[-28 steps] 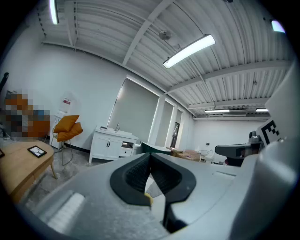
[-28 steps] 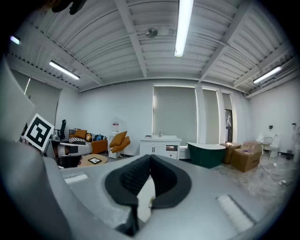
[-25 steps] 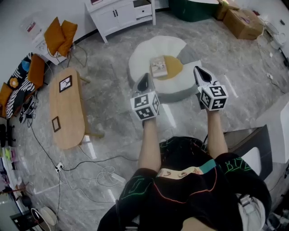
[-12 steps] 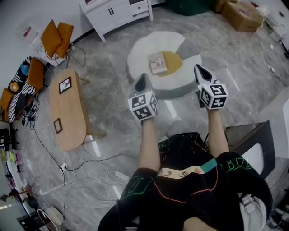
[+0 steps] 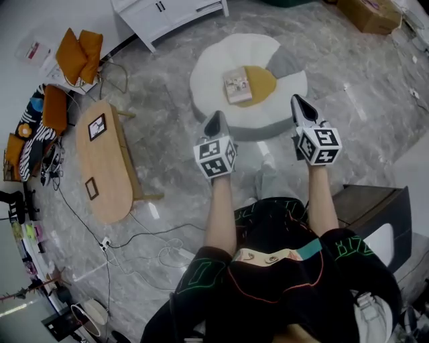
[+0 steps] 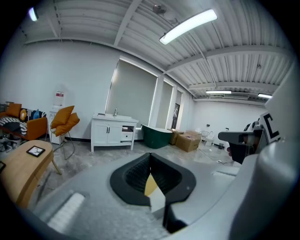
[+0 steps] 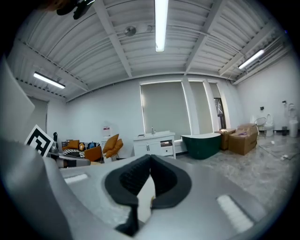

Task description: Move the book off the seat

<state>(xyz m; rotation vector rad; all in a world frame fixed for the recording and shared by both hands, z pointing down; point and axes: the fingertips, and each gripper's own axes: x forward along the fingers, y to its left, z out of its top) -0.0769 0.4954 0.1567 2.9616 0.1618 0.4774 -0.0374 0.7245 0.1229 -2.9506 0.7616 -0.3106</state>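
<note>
Jaws on my left gripper (image 6: 150, 157) are clenched, the black ribbed pads (image 6: 133, 177) pressed flat together with nothing caught between them. My right gripper (image 7: 150, 158) shows the same: jaws closed tight on themselves, holding nothing. In the head view I hold both tools up side by side in front of me, tips pointing toward twelve o'clock. Each carries its white cube with black square markers (image 5: 216, 158), with my bare forearms (image 5: 221, 214) behind them at six o'clock.

Between the two tips and further out at twelve o'clock lies the round white padded seat (image 5: 211, 74), low on the floor, with a grey wedge and a mustard-yellow oval patch (image 5: 263, 84) on top. The small pale rectangular book (image 5: 236, 86) lies flat on that seat, near its middle, its right edge overlapping the yellow patch. It sits at about one o'clock from the left tool and eleven o'clock from the right, apart from both; neither touches it or the seat.

Out at nine o'clock stands the long oval light-wood table (image 5: 107, 167) with two small dark-framed pictures (image 5: 98, 124) on it. At eleven o'clock is the white cabinet with dark handles (image 5: 164, 12), and at ten o'clock an orange-cushioned chair (image 5: 79, 52). A brown cardboard box (image 5: 372, 10) sits at one o'clock, and in the gripper views a dark green tub (image 6: 157, 136) stands beside the cabinet on the grey marbled floor (image 5: 161, 120)
</note>
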